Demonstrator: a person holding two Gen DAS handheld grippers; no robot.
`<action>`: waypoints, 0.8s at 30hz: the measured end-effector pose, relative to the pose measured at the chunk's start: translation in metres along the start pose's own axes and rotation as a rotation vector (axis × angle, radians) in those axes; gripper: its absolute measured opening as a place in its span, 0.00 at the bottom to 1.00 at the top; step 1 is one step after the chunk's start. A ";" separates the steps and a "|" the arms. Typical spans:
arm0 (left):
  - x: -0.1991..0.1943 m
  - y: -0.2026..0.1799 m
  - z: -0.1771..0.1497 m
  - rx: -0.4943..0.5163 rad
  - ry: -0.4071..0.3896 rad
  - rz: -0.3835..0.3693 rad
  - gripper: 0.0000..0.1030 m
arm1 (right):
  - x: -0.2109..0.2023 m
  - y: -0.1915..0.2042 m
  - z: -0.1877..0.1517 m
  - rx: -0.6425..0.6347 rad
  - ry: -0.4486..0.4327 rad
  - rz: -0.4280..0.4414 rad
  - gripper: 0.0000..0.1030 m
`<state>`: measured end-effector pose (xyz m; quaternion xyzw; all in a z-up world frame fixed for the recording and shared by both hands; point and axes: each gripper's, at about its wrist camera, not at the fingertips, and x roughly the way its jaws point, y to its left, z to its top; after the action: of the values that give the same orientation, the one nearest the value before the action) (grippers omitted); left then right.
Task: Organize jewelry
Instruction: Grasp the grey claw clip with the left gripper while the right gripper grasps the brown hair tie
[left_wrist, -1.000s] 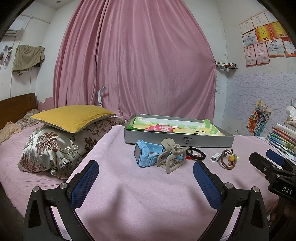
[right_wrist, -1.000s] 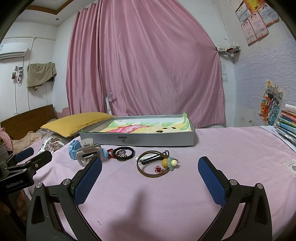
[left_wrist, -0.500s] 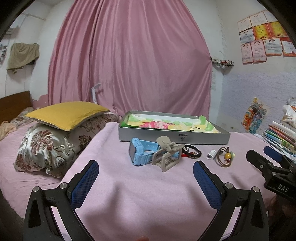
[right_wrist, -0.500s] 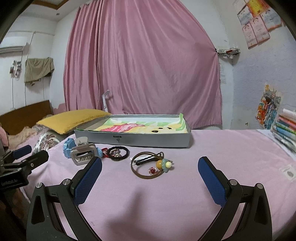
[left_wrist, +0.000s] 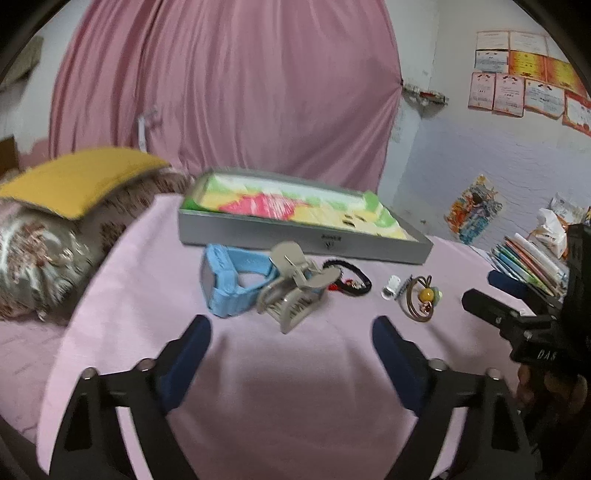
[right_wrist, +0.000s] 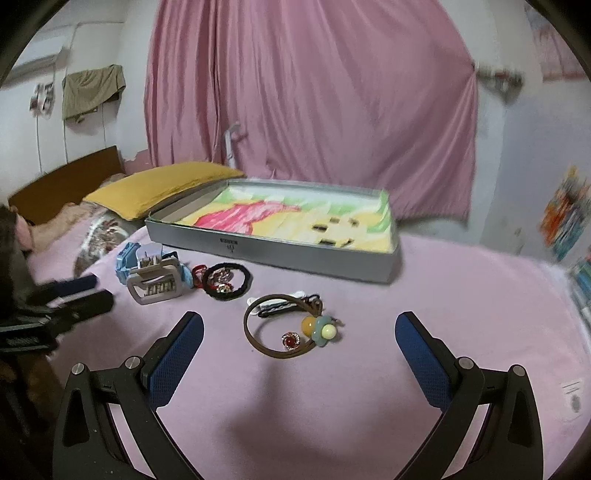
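The jewelry lies in a loose row on the pink-covered bed (right_wrist: 461, 295), just in front of a shallow grey box (right_wrist: 273, 251) whose floor is lined with a bright pink, yellow and green sheet. From the person's left: a blue watch (left_wrist: 225, 280), a beige claw hair clip (left_wrist: 291, 295) leaning against the watch, a black hair tie (right_wrist: 228, 280) with small red and gold charms inside its loop, a small white clip (left_wrist: 390, 287), and a brown bangle (right_wrist: 280, 325) carrying a yellow bead and a pale flower charm — a red-stoned ring sits within its curve. The left gripper (left_wrist: 291, 343) hovers near the hair clip, jaws released and holding nothing. The right gripper (right_wrist: 299, 343) hangs just before the bangle, jaws likewise spread wide and empty. A yellow pillow (left_wrist: 77, 177) rests on a floral cushion to the left; a pink curtain (right_wrist: 310, 96) hangs behind.
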<state>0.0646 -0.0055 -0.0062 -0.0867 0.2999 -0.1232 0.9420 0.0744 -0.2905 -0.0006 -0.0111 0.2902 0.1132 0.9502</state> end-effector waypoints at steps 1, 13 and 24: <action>0.006 0.001 0.001 -0.011 0.025 -0.013 0.73 | 0.004 -0.005 0.003 0.020 0.020 0.012 0.98; 0.036 -0.006 0.008 -0.052 0.136 -0.053 0.40 | 0.044 -0.018 0.008 0.079 0.160 0.061 0.60; 0.037 -0.009 0.015 -0.050 0.133 -0.043 0.11 | 0.059 -0.023 0.011 0.093 0.231 0.069 0.40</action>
<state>0.1011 -0.0229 -0.0122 -0.1083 0.3628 -0.1416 0.9146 0.1332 -0.2996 -0.0256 0.0299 0.4026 0.1302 0.9056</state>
